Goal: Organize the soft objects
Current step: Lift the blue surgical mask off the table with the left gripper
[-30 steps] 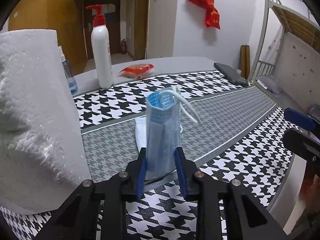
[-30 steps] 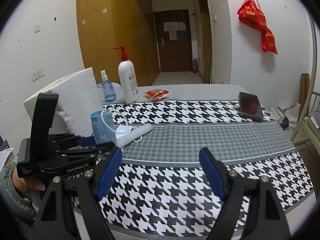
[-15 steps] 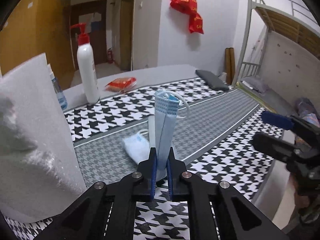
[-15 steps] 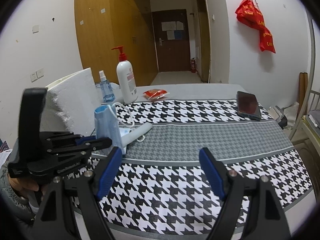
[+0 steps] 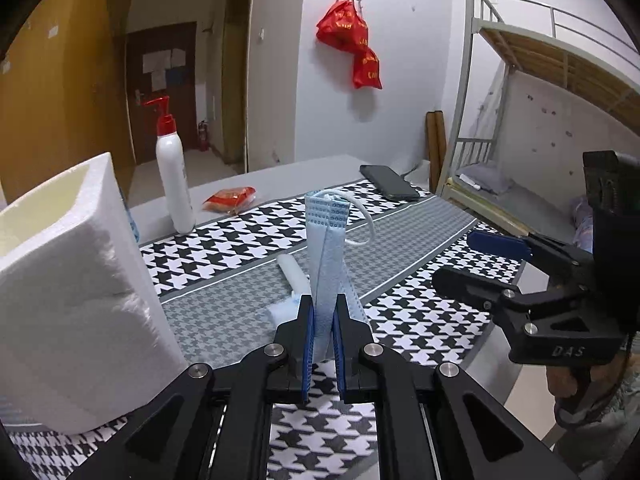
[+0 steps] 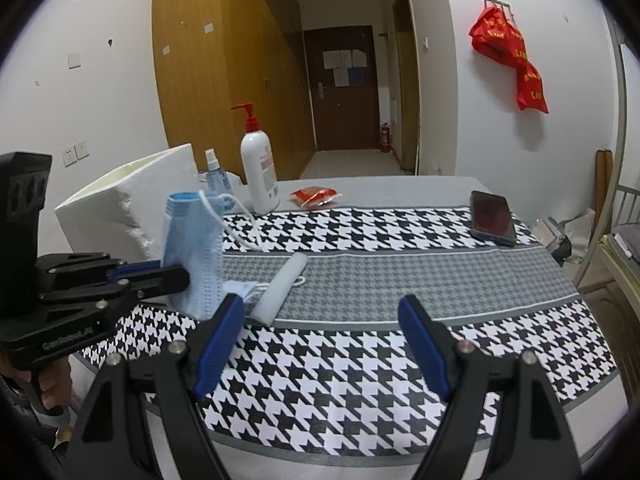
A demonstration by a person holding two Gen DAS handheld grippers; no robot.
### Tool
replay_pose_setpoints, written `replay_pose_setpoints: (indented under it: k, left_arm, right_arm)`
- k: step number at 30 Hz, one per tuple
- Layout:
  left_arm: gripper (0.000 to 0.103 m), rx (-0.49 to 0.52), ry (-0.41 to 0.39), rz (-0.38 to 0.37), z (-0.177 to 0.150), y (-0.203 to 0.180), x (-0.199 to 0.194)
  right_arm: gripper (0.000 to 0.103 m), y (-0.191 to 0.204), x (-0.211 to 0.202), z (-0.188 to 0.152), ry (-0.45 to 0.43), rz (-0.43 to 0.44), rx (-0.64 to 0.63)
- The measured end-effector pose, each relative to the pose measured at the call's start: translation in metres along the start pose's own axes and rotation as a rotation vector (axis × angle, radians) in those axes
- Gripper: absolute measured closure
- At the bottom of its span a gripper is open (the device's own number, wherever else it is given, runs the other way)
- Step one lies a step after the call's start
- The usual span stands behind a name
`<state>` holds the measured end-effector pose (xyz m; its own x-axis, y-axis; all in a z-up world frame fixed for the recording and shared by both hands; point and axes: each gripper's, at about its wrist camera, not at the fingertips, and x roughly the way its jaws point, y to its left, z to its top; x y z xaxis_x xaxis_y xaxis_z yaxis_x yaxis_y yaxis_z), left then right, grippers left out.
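My left gripper (image 5: 323, 334) has just clamped shut on the blue face mask (image 5: 328, 256) and lifted it off the cloth, near the foam block (image 5: 68, 280). Pick done; placing comes next. Right gripper (image 6: 320, 344) idles wide open, empty.

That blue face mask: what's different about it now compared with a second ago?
The left gripper closed its jaws on the blue face mask and lifted it up off the table. The right gripper stayed open and still; the white roll, pump bottle and phone kept their places.
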<state>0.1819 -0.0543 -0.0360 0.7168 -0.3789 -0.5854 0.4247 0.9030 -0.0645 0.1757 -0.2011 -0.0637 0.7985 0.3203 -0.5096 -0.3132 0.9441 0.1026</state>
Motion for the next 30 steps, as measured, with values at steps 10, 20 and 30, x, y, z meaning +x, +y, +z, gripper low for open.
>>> replay_pose_setpoints:
  k: [10, 20, 30]
  left_arm:
    - [0.093, -0.009, -0.036, 0.017, -0.009, 0.01, -0.029]
    - [0.093, -0.033, -0.057, 0.041, -0.022, 0.021, -0.05]
    - [0.093, -0.083, -0.051, 0.069, -0.036, 0.038, -0.06]
  right_arm:
    - [0.021, 0.012, -0.002, 0.001, 0.005, 0.004, -0.007]
    - [0.021, 0.038, 0.012, -0.002, 0.039, 0.039, -0.048]
    - [0.021, 0.052, 0.039, -0.006, 0.102, 0.073, -0.074]
